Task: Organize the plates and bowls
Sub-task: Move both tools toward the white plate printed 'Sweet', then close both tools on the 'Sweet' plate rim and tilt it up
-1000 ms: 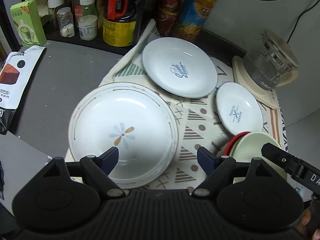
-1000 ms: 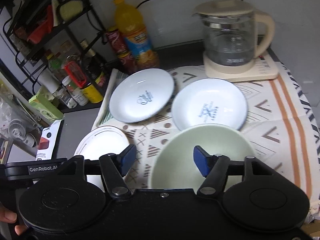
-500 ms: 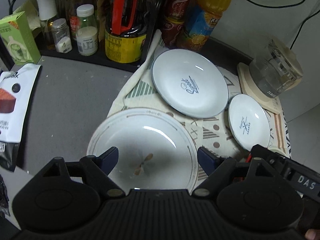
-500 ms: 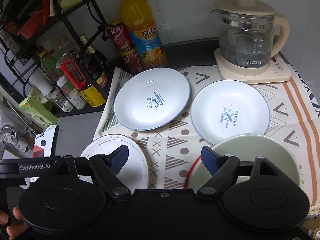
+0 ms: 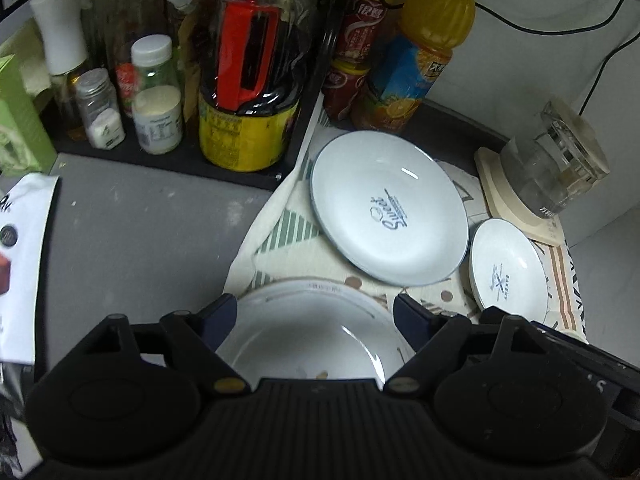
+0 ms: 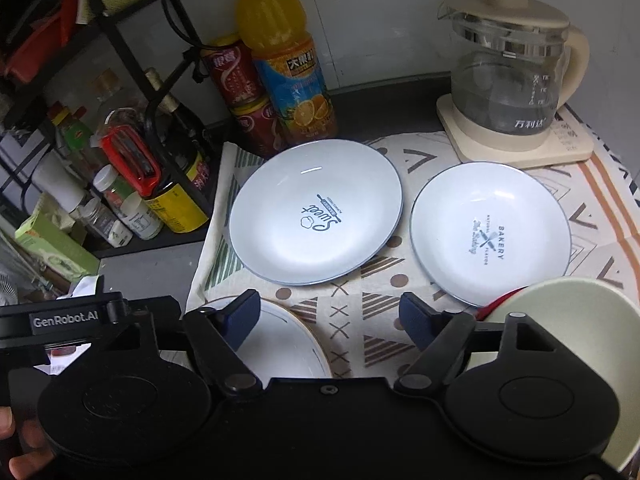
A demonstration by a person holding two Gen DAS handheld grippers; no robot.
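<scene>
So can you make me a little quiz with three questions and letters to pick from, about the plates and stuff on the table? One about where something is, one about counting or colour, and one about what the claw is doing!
1. Where does the glass kettle stand?
A. On a cream base at the back right of the patterned cloth
B. Inside the black rack
C. On top of a plate

2. How many plates have blue writing in the middle?
A. None
B. Two
C. Five

3. What is between the tips of the left claw?
A. An orange drink bottle
B. A spoon
C. Nothing held; it hangs open above the big white plate

Answers:
1. A, its cream base sits at the cloth's back right corner.
2. B, the Sweet plate and the Bakery plate.
3. C, neither tip touches the plate's rim.
</scene>
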